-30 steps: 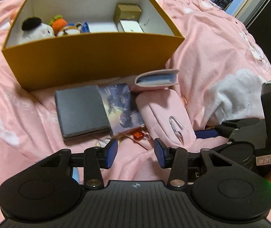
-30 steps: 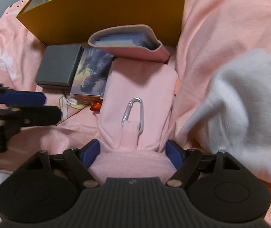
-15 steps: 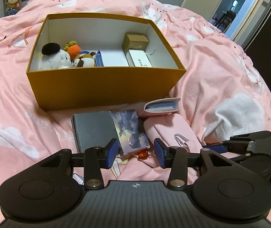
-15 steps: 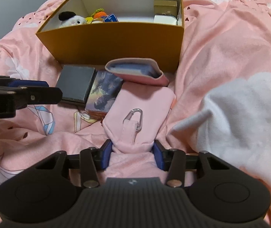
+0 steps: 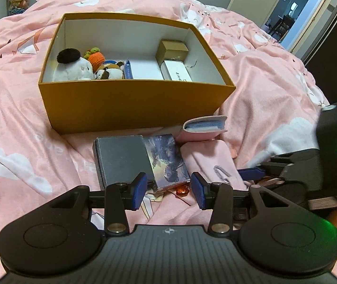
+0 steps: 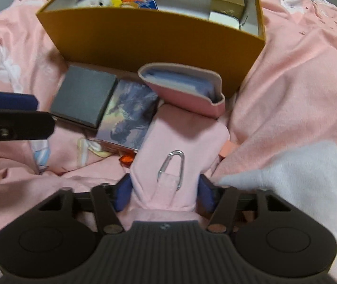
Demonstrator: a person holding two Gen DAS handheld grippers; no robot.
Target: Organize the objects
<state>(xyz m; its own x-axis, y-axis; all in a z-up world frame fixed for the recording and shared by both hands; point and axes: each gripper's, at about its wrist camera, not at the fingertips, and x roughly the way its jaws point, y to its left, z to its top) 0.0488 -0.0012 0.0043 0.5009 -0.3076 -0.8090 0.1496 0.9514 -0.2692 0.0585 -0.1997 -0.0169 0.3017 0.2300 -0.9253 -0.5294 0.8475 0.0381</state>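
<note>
A pink pouch (image 6: 182,132) with a silver carabiner (image 6: 170,168) lies on the bed in front of the yellow box (image 6: 144,40). My right gripper (image 6: 165,195) holds the pouch's near end between its blue pads; its jaws are opening slightly but still touch the fabric. My left gripper (image 5: 169,191) hovers open and empty above a grey box (image 5: 121,156) and a picture-printed box (image 5: 166,158). A pink card holder (image 5: 204,127) leans near the yellow box (image 5: 133,104). The pouch (image 5: 206,156) also shows in the left wrist view.
Inside the yellow box are plush toys (image 5: 73,68), a gold box (image 5: 172,52) and a white case (image 5: 176,73). A small orange piece (image 6: 127,159) lies beside the pouch. The rumpled pink duvet (image 5: 263,82) surrounds everything. An open doorway (image 5: 294,7) is at the far right.
The right jaws closed onto the pouch's near end, then widened a little, and the gripper rose. The left gripper lifted and tipped up, bringing the whole box into view.
</note>
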